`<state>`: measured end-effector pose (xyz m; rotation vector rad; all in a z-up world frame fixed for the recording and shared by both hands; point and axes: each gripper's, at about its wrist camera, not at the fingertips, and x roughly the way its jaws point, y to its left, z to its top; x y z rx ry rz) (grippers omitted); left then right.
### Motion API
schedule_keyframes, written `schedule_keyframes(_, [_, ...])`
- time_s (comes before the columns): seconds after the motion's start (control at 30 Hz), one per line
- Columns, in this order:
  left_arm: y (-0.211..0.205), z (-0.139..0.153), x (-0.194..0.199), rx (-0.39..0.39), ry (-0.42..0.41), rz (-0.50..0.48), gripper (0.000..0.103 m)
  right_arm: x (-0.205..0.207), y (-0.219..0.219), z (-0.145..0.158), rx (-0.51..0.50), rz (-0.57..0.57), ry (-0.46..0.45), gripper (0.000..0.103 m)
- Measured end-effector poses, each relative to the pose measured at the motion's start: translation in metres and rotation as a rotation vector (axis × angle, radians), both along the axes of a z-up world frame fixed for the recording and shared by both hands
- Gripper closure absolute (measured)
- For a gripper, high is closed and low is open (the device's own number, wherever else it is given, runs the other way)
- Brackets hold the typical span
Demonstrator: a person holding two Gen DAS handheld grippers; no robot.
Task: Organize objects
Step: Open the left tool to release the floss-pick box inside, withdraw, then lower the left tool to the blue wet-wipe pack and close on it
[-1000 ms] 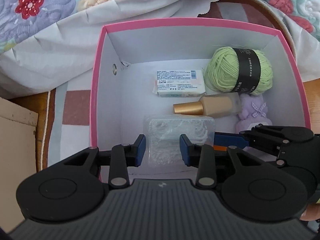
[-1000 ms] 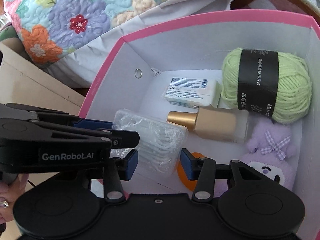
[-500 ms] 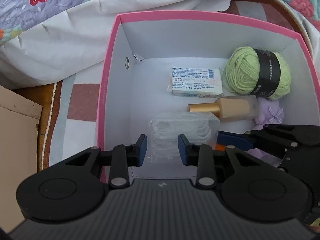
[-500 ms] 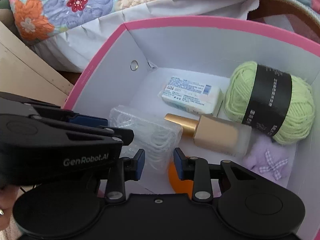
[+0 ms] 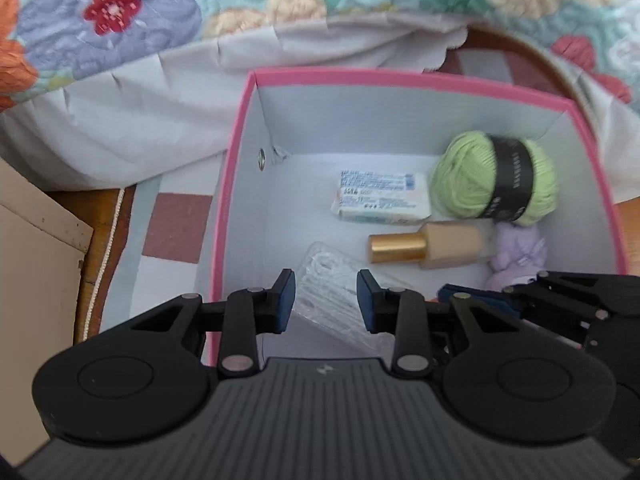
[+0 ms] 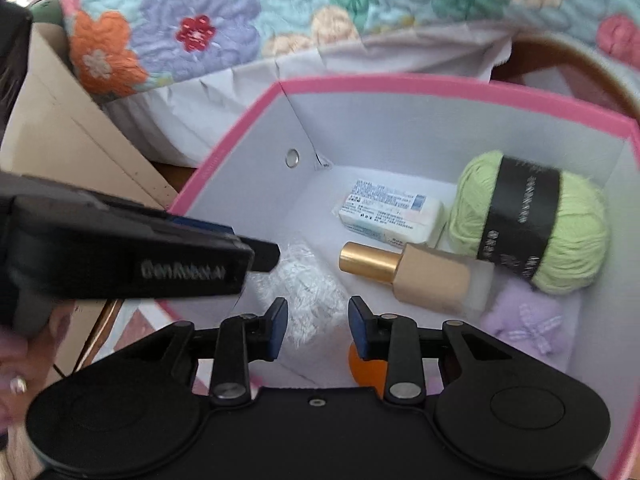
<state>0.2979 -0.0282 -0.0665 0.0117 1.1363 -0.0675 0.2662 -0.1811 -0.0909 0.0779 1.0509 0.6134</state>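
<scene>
Both tools hang above the pink-rimmed box [image 5: 236,184], whose left floor lies bare; left tool [image 5: 325,304] and right tool [image 6: 318,326] stand narrow, gripping nothing, over the clear crinkled packet [image 6: 308,284]

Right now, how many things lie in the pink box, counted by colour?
Green (yarn): 1
White (packet): 1
Gold and beige (bottle): 1
Clear (case): 1
Purple (plush): 1
Orange (partly hidden thing): 1
Total: 6
</scene>
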Motion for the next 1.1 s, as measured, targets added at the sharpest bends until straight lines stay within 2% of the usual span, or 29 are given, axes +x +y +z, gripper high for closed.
schedule_keyframes(0.17, [0.007, 0.031, -0.02, -0.063, -0.037, 0.005, 0.067, -0.025, -0.004, 0.031, -0.038, 0.038, -0.08, 0.062])
schedule_keyframes(0.4, [0.009, 0.082, -0.053, -0.064, -0.075, -0.04, 0.062, -0.052, -0.01, 0.086, -0.026, 0.025, -0.174, 0.048])
schedule_keyframes(0.47, [0.01, 0.098, -0.065, -0.058, -0.098, -0.048, 0.056, -0.06, -0.007, 0.096, -0.028, 0.026, -0.187, 0.046])
schedule_keyframes(0.63, [0.016, 0.13, -0.091, -0.059, -0.115, -0.027, 0.049, -0.087, -0.001, 0.123, -0.066, 0.054, -0.247, 0.031])
schedule_keyframes(0.77, [0.018, 0.153, -0.113, -0.061, -0.13, -0.04, 0.04, -0.109, -0.006, 0.149, -0.088, 0.073, -0.291, 0.024])
schedule_keyframes(0.93, [0.017, 0.172, -0.14, -0.105, -0.127, -0.058, 0.03, -0.135, -0.017, 0.175, -0.132, 0.085, -0.336, 0.013])
schedule_keyframes(1.1, [0.009, 0.176, -0.167, -0.117, -0.131, -0.083, 0.021, -0.164, -0.031, 0.188, -0.163, 0.09, -0.371, 0.007])
